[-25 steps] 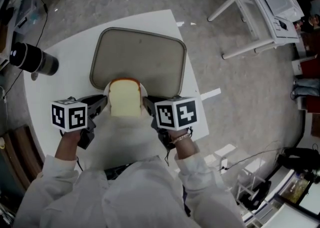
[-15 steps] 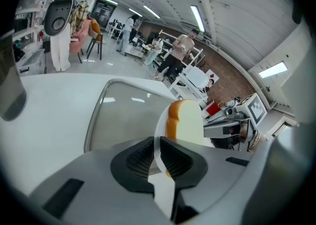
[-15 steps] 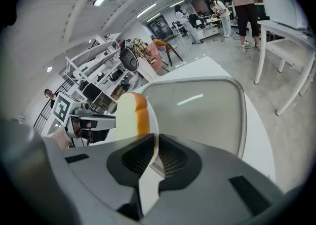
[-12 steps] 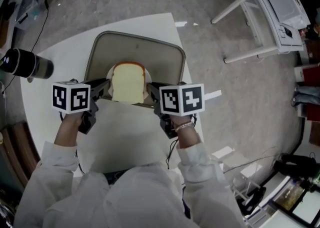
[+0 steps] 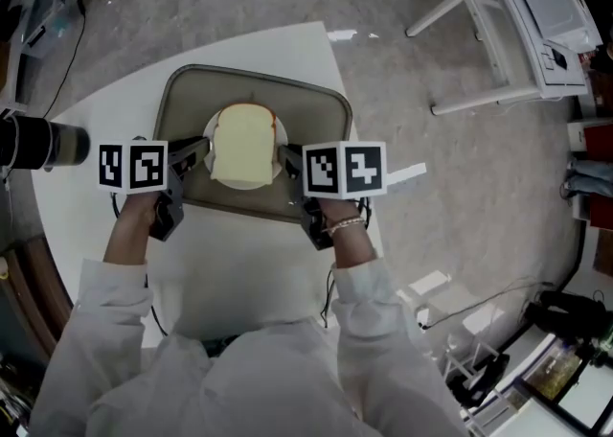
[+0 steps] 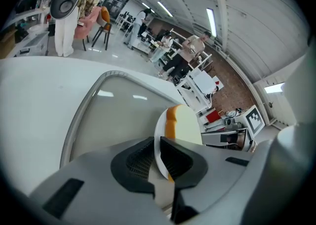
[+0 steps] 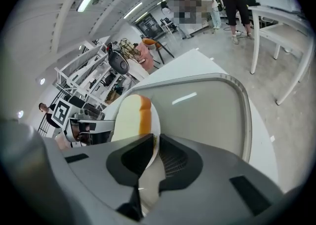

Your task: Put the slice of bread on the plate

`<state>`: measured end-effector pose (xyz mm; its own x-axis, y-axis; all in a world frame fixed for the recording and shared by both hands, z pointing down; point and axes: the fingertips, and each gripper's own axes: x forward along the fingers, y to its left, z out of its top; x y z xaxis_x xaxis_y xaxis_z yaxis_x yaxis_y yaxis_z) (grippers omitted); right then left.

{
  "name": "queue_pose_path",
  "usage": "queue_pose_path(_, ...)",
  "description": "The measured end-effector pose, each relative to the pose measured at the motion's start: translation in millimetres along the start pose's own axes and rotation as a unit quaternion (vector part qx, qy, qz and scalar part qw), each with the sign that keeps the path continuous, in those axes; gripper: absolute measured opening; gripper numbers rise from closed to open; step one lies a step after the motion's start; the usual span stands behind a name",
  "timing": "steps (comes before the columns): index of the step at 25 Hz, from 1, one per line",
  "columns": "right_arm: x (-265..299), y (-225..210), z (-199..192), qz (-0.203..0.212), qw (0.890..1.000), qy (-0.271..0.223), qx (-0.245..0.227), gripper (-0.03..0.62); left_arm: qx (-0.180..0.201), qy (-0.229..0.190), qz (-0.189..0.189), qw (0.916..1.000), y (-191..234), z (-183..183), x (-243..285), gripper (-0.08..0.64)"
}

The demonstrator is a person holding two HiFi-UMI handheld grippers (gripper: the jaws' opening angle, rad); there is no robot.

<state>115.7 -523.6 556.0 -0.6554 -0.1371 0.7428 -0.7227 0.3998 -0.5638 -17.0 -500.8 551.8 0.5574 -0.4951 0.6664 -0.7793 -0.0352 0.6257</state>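
A slice of bread (image 5: 241,143) with a brown crust lies on a small white plate (image 5: 208,131). The plate is held between both grippers just above a grey-beige tray (image 5: 316,104). My left gripper (image 5: 201,148) is shut on the plate's left rim (image 6: 159,140), the bread (image 6: 185,125) showing beyond its jaws. My right gripper (image 5: 284,152) is shut on the plate's right rim (image 7: 154,135), with the bread (image 7: 129,120) past it. Each gripper view shows the tray (image 6: 113,115) (image 7: 207,105) under the plate.
The tray lies on a white table (image 5: 86,224). A black cylinder (image 5: 38,143) rests at the table's left edge. A white frame table (image 5: 517,23) stands on the floor to the upper right. The table's right edge runs close to the tray.
Both grippers have carried the plate with the bread away from the person, from the tray's near edge to over its middle, sinking slightly.
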Motion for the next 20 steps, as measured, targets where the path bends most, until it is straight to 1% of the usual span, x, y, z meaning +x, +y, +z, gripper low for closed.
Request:
queue_pose_path(2, 4.9, -3.6, 2.5, -0.010, 1.000, 0.000, -0.012, 0.047, -0.002, -0.004, -0.001, 1.0000, 3.7, 1.9, 5.5, 0.041)
queue_pose_path(4, 11.5, -9.1, 10.2, -0.023, 0.999, -0.005, -0.024, 0.052, 0.005, -0.008, 0.002, 0.9999, 8.4, 8.3, 13.4, 0.041)
queue_pose_path(8, 14.0, -9.1, 14.6, -0.042, 0.998, -0.016, -0.048, 0.052, 0.045, -0.018, 0.026, 0.9985, 9.5, 14.9, 12.0, 0.041)
queue_pose_path(12, 15.9, -21.2, 28.2, -0.062, 0.995, -0.028, -0.072, 0.052, 0.070, -0.028, 0.034, 0.9966, 9.6, 26.0, 24.6, 0.043)
queue_pose_path(15, 13.5, -21.9, 30.8, -0.081, 0.992, -0.044, -0.082, 0.054, 0.092, -0.034, 0.046, 0.9941, 10.7, 24.8, 22.4, 0.044)
queue_pose_path(17, 2.9, -21.6, 34.7, -0.092, 0.989, -0.076, -0.082, 0.054, 0.099, -0.054, 0.052, 0.9923, 9.1, 26.6, 14.3, 0.044)
queue_pose_path(19, -17.0, -17.2, 42.2, -0.088, 0.984, -0.135, -0.076, 0.054, 0.104, -0.103, 0.049, 0.9880, 3.7, 35.2, -1.0, 0.044)
queue_pose_path(20, -29.8, -10.7, 46.0, -0.073, 0.980, -0.171, -0.073, 0.052, 0.107, -0.134, 0.041, 0.9842, -1.6, 40.6, -11.5, 0.044)
